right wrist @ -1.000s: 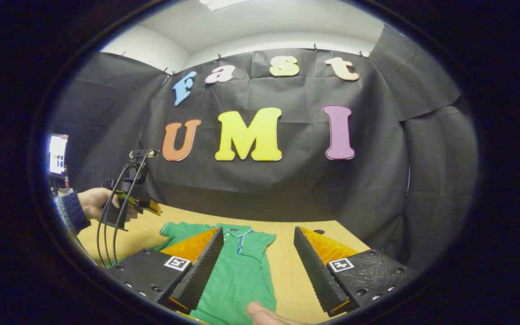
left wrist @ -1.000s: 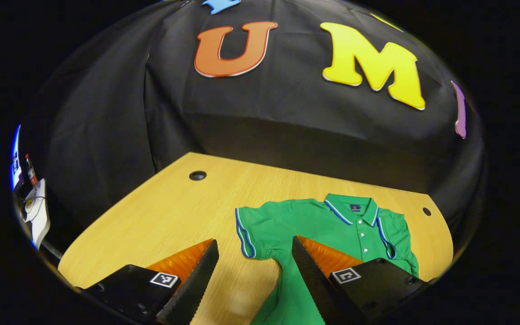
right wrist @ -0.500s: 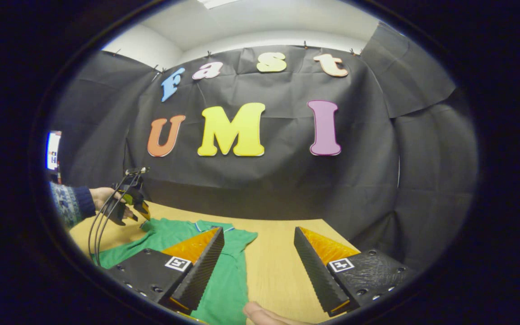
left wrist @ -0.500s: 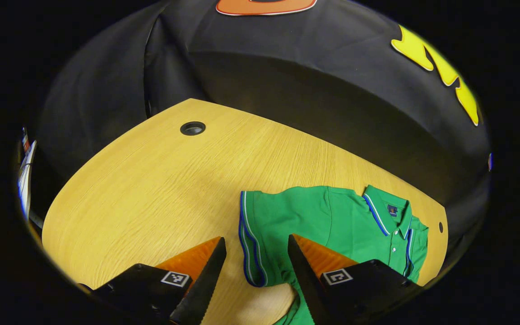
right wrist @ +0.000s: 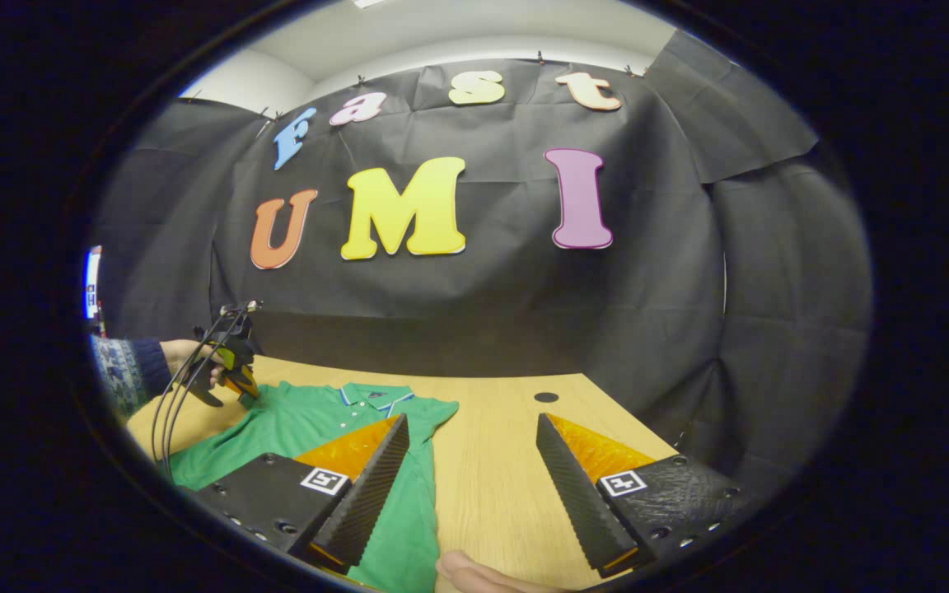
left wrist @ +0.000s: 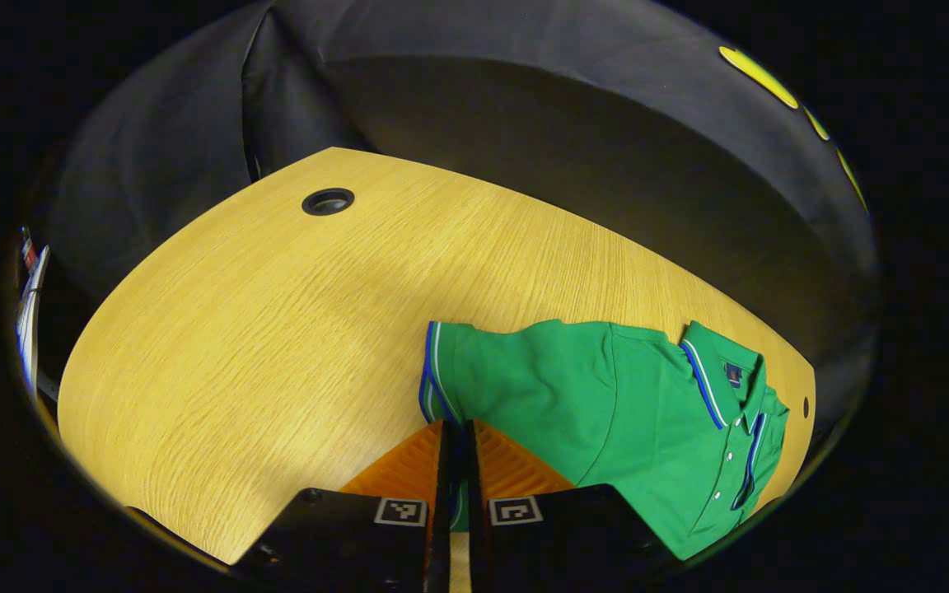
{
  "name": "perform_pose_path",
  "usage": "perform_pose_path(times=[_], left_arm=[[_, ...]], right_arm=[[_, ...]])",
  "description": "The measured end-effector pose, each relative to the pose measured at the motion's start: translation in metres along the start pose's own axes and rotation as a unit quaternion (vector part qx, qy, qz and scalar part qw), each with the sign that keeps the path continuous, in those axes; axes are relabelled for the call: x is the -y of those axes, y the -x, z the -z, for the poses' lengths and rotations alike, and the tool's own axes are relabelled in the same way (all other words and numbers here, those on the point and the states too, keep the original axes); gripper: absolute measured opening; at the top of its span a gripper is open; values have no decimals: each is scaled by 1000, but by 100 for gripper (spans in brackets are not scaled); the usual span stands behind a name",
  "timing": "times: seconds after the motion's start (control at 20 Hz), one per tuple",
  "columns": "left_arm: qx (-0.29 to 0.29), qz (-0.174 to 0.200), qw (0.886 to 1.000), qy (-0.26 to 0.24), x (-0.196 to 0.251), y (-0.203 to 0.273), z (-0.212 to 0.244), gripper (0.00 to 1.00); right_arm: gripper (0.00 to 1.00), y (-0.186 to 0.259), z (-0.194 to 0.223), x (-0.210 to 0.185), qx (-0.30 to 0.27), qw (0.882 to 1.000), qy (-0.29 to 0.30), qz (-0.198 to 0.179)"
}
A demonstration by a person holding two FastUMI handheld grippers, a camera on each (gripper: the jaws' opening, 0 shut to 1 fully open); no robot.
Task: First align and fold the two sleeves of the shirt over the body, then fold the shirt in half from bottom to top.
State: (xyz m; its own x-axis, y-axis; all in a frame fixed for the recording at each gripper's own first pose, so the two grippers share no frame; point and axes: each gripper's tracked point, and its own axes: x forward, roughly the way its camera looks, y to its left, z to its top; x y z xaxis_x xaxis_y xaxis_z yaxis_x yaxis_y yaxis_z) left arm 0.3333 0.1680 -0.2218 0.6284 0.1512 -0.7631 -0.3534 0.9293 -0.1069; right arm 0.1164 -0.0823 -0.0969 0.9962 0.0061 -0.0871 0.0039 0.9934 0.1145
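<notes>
The left gripper (left wrist: 456,436) is clenched on the shirt's left sleeve (left wrist: 474,371) at its striped cuff; the body lies to its right, flat on the surface (left wrist: 277,313). The right gripper (right wrist: 470,445) hangs released above the opposite sleeve (right wrist: 429,409).

No readable text is found on any object. Square black-and-white coded markers are borne by the left gripper (left wrist: 458,436) and the right gripper (right wrist: 470,436), one on each finger body; no letters or numbers are carried by them. A small dark label is seen inside the collar of the green polo shirt (left wrist: 606,395), too small to be read.
</notes>
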Motion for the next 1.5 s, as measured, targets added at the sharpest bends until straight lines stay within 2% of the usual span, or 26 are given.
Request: perform_pose_path(times=[0.05,0.15,0.25,0.45,0.6,0.85,0.9,1.05,1.3,1.45,1.5], left_arm=[[5,-16,1000,-9,-3,0,-1,10],[14,-33,999,-25,4,9,-7,9],[37,-53,996,-64,13,22,-19,9],[63,-66,986,-143,55,43,-27,9],[62,-51,982,-173,95,46,-13,9],[23,1,980,-198,152,45,28,12],[24,-1,977,-214,154,46,30,15],[55,-22,971,-231,153,52,24,100],[87,42,981,-168,156,104,26,100],[124,68,977,-161,143,146,29,100],[137,76,974,-163,138,163,32,100]], right_arm=[[95,-1,0,0,-1,1000,0,0],[95,0,-2,4,3,1000,-2,2],[95,0,-6,6,10,1000,-6,3],[95,-2,-3,9,8,1000,-13,5],[95,-3,-4,13,11,1000,-13,11],[96,0,-6,16,16,1000,-11,12],[96,-1,-5,17,16,1000,-11,12],[96,-2,-5,19,15,1000,-8,14],[96,3,-8,16,1,999,-40,15],[93,14,-22,8,8,998,-69,6],[95,15,-27,5,14,997,-71,4]])
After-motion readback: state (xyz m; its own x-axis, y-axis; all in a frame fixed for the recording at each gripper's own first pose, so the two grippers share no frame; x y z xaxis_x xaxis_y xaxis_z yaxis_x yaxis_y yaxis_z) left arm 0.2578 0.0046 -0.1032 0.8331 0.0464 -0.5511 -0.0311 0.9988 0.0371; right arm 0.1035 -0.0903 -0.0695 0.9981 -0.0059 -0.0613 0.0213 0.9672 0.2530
